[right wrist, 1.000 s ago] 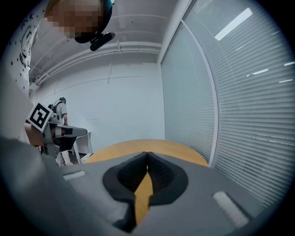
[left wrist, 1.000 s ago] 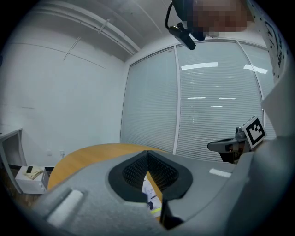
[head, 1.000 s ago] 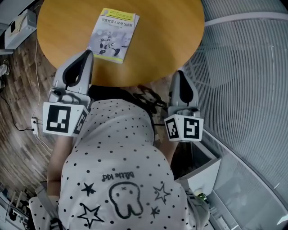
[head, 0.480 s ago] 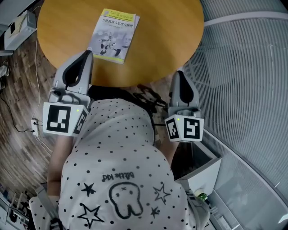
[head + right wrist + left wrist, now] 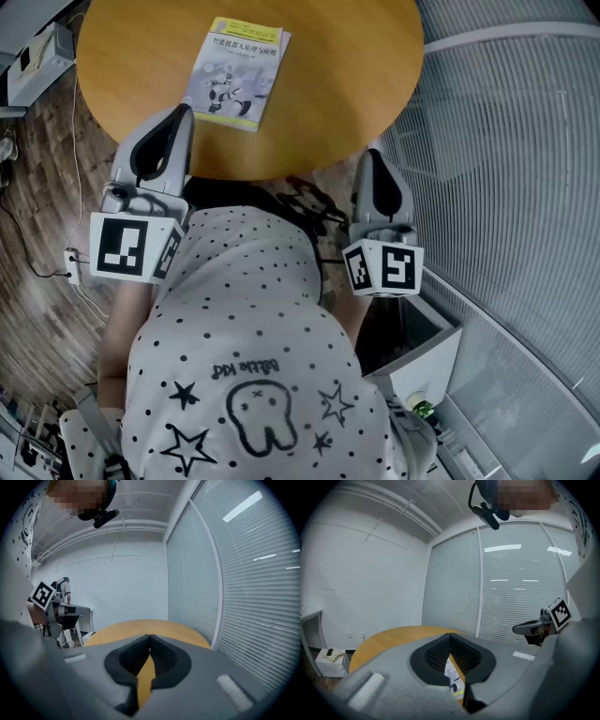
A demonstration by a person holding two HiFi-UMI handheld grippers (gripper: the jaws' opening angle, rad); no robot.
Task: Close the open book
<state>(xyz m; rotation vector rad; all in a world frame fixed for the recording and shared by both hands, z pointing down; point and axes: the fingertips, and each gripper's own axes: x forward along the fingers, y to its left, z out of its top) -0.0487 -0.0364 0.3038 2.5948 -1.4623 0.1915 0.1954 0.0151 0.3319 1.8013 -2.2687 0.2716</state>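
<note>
**1. Book pos.**
The thin paperback book w/ pale blue-white cover, yellow-green top band and robot picture point(image 5: 236, 73) lies flat on the round orange-brown wooden table point(image 5: 347, 66). It is closed, cover up, and sits on the left half of the top in the head view.

**2. Left unit**
- The left hand-held gripper point(image 5: 184, 112), grey w/ marker cube, sits over the near table edge. Its tips are just beside the book's near-left corner.
- In the left gripper view, this hand-held gripper point(image 5: 450, 636) has its jaws pressed together w/ nothing btwn the pads.
- A strip of the book point(image 5: 452, 676) shows in the gap under the tips, lower than them and beyond them.

**3. Right unit**
- The right hand-held gripper point(image 5: 373, 157) is at the near-right table edge, well apart from the book. The book lies ahead and to its left.
- In the right gripper view, this hand-held gripper point(image 5: 150, 637) has its jaws together and empty. Only bare table point(image 5: 145, 626) shows past them.

**4. Containers**
The white open-topped bin point(image 5: 441, 349) stands on the floor below the right unit. The interior is dark and the contents cannot be made out.
</note>
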